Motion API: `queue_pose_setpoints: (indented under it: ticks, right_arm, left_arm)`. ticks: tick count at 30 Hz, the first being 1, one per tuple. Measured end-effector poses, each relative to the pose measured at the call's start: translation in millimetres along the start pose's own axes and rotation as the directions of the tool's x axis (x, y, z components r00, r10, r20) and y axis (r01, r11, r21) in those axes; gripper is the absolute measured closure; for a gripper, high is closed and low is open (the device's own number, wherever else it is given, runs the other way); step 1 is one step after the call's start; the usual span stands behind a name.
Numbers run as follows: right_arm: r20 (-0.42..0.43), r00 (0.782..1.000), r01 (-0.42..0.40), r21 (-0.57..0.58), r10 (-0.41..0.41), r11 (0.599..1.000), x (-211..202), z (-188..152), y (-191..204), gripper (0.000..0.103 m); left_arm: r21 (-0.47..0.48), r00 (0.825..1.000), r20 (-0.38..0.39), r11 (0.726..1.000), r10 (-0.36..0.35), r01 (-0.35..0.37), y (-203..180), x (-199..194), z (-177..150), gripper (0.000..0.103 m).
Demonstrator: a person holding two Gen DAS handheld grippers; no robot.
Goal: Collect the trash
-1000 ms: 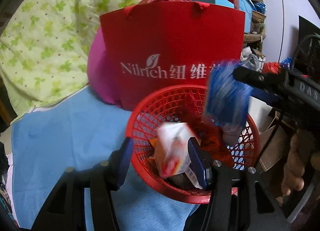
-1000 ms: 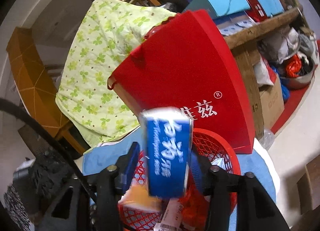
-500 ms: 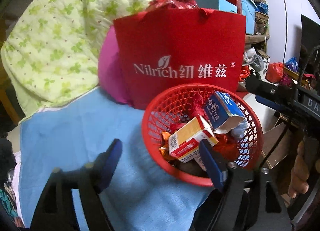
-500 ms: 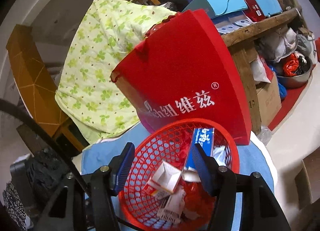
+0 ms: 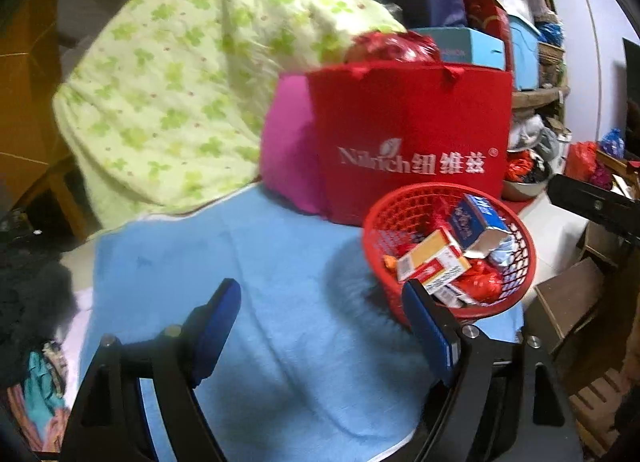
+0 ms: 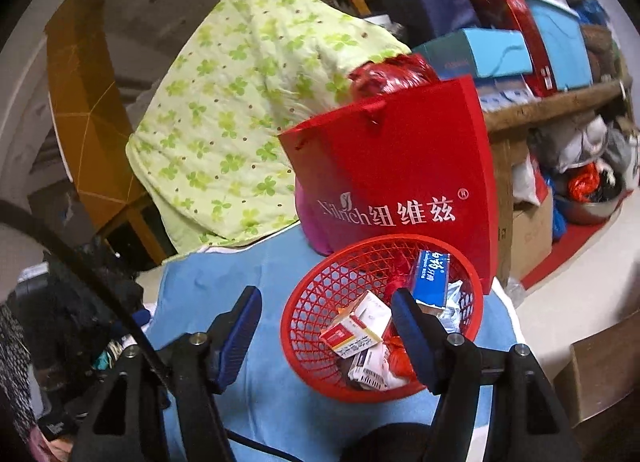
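Both grippers, left gripper point(image 5: 320, 318) spread and right gripper point(image 6: 324, 326) opening, held nothing; bare blue cloth point(image 5: 248, 270) lay beside the red basket point(image 5: 516, 230) at its edge.

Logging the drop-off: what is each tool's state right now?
Left tool: open, holding nothing.
Right tool: jaws opening, nothing between them.

The left gripper point(image 5: 322, 322) is held angled downward with its blue-padded fingers point(image 5: 218, 314) spread wide, and nothing is gripped between them. The right gripper point(image 6: 326, 332) is tilted down too, its jaws are being opened, and nothing is pinched by its pads point(image 6: 412, 336) either.
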State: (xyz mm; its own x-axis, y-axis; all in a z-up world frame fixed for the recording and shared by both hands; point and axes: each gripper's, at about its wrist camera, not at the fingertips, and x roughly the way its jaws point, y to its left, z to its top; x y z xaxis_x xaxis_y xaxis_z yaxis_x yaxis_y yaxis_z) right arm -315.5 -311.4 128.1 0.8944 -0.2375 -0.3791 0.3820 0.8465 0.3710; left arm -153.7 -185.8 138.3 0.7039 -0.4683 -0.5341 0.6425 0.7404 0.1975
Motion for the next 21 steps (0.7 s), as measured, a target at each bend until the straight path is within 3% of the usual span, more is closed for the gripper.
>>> queue_pose_setpoints:
  ticks: [7, 8, 10, 14, 18, 21]
  right_arm:
    - [-0.001, 1.000, 0.007, -0.084, -0.007, 0.996, -28, -5, 38, 0.032]
    - [0.000, 1.000, 0.008, -0.095, -0.008, 0.995, -30, -7, 42, 0.032]
    - [0.008, 1.000, 0.016, -0.123, -0.015, 0.992, -38, -11, 54, 0.032]
    - [0.031, 0.998, 0.054, -0.150, -0.049, 0.987, -50, -18, 70, 0.028]
    - [0.075, 0.988, 0.146, -0.195, -0.134, 0.970, -59, -27, 84, 0.026]
    - [0.088, 0.986, 0.154, -0.180, -0.141, 0.971, -66, -28, 86, 0.026]
  left_arm:
    - [-0.034, 0.994, 0.016, 0.994, 0.107, -0.106, 22, -39, -9, 0.019]
    - [-0.040, 0.992, 0.020, 0.992, 0.121, -0.120, 26, -45, -11, 0.011]
    - [-0.056, 0.989, 0.040, 0.989, 0.142, -0.139, 30, -56, -13, 0.004]
    - [-0.075, 0.982, 0.065, 0.982, 0.180, -0.175, 38, -75, -17, 0.004]
    - [-0.079, 0.970, 0.069, 0.971, 0.231, -0.226, 40, -88, -19, 0.003]
    - [-0.085, 0.966, 0.072, 0.966, 0.250, -0.244, 42, -96, -22, 0.003]
